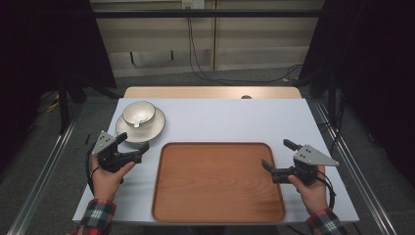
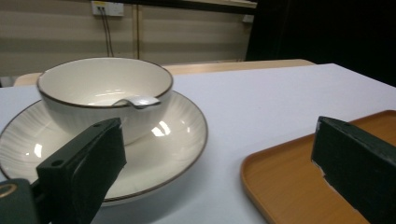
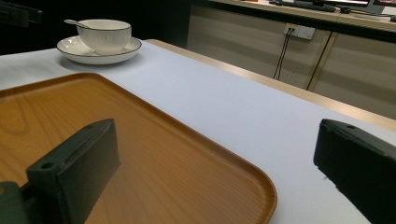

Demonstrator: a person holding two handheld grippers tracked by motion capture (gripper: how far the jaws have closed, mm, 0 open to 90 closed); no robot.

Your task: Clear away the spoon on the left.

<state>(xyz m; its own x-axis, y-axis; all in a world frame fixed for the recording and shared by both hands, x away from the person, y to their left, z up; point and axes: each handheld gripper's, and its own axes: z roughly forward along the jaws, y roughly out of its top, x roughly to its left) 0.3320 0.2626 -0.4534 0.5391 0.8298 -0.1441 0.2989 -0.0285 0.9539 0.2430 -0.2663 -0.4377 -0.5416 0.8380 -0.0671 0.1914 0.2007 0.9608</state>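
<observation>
A cream bowl [image 1: 139, 114] with a dark rim stands on a matching plate [image 1: 147, 131] at the table's back left, a spoon [image 2: 137, 101] resting inside it. A wooden tray [image 1: 218, 181] lies bare at the front middle. My left gripper [image 1: 133, 142] is open just in front of the plate, between plate and tray, holding nothing. In the left gripper view the bowl [image 2: 105, 93] and plate [image 2: 163, 154] sit close ahead of the left gripper [image 2: 219, 177]. My right gripper [image 1: 279, 154] is open over the tray's right edge, holding nothing. Its own view looks across the tray [image 3: 140, 154] toward the far bowl [image 3: 103, 33].
A white mat [image 1: 230, 120] covers the wooden table [image 1: 210, 92]. Cables [image 1: 195, 63] hang down the wall behind. Metal rails [image 1: 49, 166] run along both sides of the table on the floor.
</observation>
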